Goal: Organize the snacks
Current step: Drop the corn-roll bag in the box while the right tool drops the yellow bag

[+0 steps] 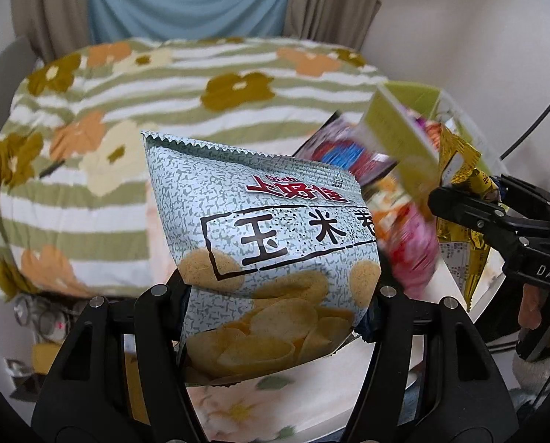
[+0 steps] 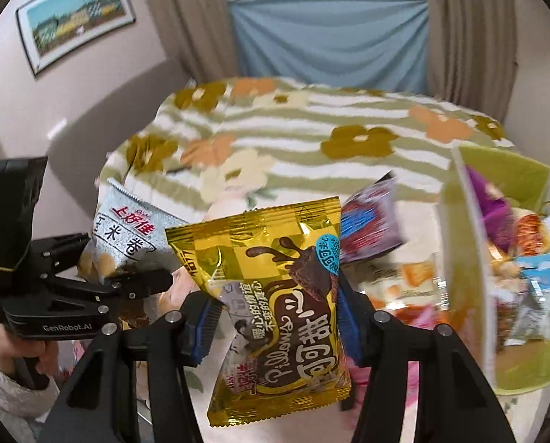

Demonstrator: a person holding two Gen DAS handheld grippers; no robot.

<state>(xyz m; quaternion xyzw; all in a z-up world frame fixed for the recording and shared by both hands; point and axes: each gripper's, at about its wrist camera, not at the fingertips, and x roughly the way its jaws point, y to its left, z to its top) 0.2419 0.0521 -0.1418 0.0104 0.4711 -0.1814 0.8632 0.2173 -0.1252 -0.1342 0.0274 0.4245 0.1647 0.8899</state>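
Snacks at 3 o'clock blur inside the green basket [image 2: 470, 277]. Left gripper [image 1: 278, 295] jaws pinch the grey corn-chip bag [image 1: 271, 243]; right gripper [image 2: 275, 313] jaws pinch the gold cocoa packet [image 2: 275, 295].

Bed: covered by a green-and-white striped blanket [image 1: 186, 85] with brown, orange and cream flowers. Nearer surface: white floral-print cover [image 1: 245, 406], on which a green basket [image 2: 470, 258] of snack packets and loose blurred packets [image 2: 404, 280] are seen
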